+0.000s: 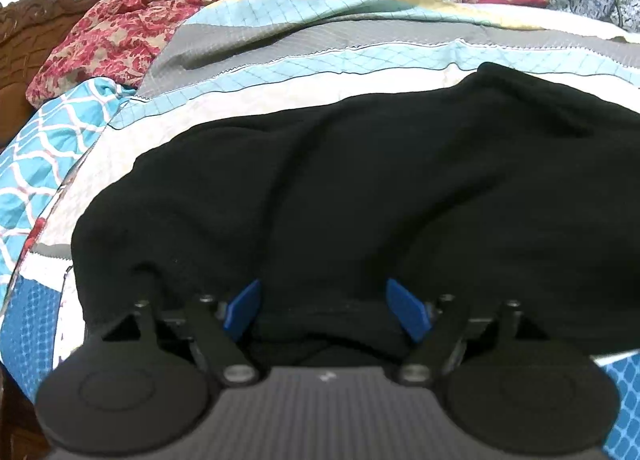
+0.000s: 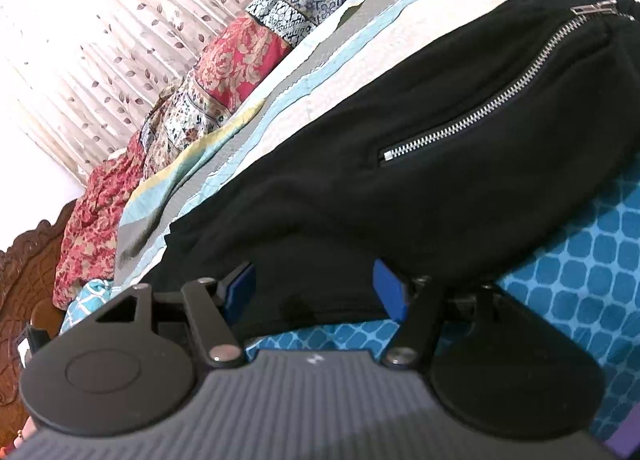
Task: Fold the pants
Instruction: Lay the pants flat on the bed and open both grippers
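Black fleece pants (image 1: 340,188) with silver zip pocket (image 2: 500,92) laid bunched on patterned bed quilt (image 1: 280,72). Left gripper (image 1: 325,310) and right gripper (image 2: 316,292) fingers spread wide astride near edge, nothing pinched; placement judged preparatory to fold.

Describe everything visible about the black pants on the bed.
The black pants look like soft, thick, fleece-like fabric, lying in a rumpled, bunched heap on the striped quilt, their near edge over the blue patterned sheet. A silver zipper runs diagonally across one side, its pull at the upper end. The left gripper and right gripper each straddle the near edge with jaws spread, pads not pressing the cloth.
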A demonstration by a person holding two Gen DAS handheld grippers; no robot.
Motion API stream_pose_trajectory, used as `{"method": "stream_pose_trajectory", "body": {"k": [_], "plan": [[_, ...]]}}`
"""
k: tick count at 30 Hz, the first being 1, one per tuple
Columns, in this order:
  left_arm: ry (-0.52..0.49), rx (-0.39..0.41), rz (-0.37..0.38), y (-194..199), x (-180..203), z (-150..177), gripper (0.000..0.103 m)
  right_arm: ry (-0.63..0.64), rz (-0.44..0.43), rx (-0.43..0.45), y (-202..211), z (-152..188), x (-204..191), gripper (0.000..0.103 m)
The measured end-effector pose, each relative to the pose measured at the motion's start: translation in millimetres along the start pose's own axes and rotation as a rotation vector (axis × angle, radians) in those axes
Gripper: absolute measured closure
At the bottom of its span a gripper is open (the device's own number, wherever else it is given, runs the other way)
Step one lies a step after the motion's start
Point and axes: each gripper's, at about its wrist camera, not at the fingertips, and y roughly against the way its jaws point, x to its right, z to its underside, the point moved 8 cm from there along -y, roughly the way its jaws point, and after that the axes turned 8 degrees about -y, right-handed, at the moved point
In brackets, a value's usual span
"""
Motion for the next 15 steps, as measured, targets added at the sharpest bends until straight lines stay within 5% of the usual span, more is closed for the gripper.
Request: {"method": "stream_pose_trajectory", "body": {"k": [4, 15], "plan": [[0.006, 0.019, 0.004, -0.5, -0.4, 2.6, 0.029, -0.064, 0.008, -0.033, -0.5, -5.8, 2.8, 0.035], [0.026, 0.016, 0.015, -1.9, -3.4, 3.1, 0.026, 0.076, 0.068, 0.016, -3.5, 7.6, -3.6, 0.035]]}}
